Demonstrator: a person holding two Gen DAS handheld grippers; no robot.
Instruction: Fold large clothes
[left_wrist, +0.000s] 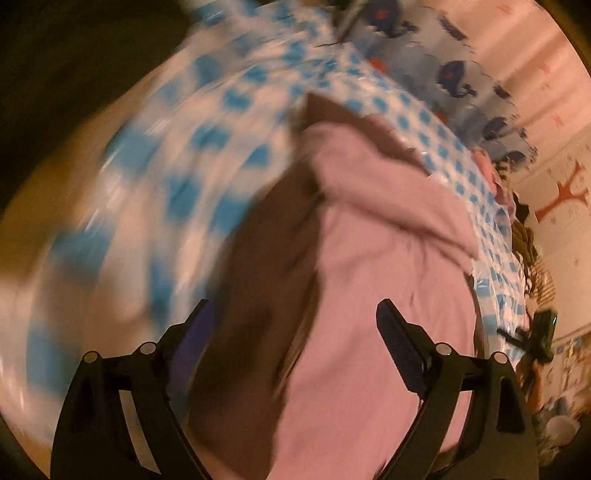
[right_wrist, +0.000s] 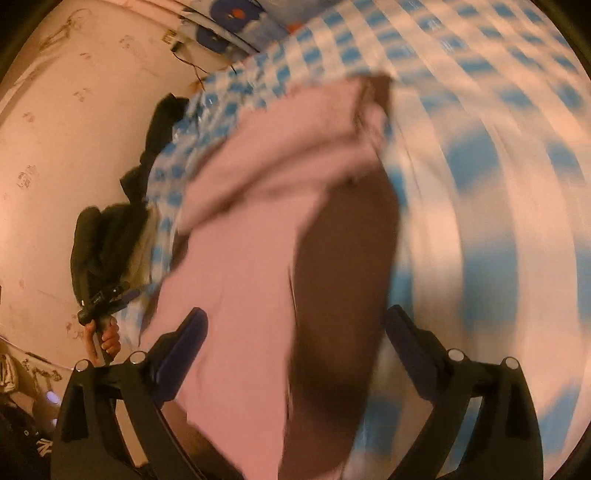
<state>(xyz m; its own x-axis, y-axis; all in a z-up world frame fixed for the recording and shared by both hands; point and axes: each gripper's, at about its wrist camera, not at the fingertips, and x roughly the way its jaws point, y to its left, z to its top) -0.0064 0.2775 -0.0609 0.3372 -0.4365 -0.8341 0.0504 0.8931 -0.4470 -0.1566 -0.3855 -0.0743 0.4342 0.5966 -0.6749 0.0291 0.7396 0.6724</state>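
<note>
In both wrist views we see the jaws standing wide, gripping nothing. The left gripper (left_wrist: 295, 321) frames the pink garment (left_wrist: 369, 295) at lower centre; the right gripper (right_wrist: 295, 328) frames the same pink cloth from the other side, with its brown panel (right_wrist: 343, 295) running up the middle of the frame. We cannot tell whether any finger touches the fabric. The garment lies on a blue-and-white checked cover (left_wrist: 184, 147) and is already doubled: a pink flap crosses it diagonally, so we judge a fold partly made and the open jaws placed between grasps. Heavy blur smears the checks, which suggests fast motion. In the left view, whale-print fabric (left_wrist: 461, 77) fills the upper right, beyond the garment's far edge. In the right view, dark clothes (right_wrist: 110, 236) sit at the cover's edge, mid-left, and the checked cover lies bare at right, giving room to spread the cloth.
</note>
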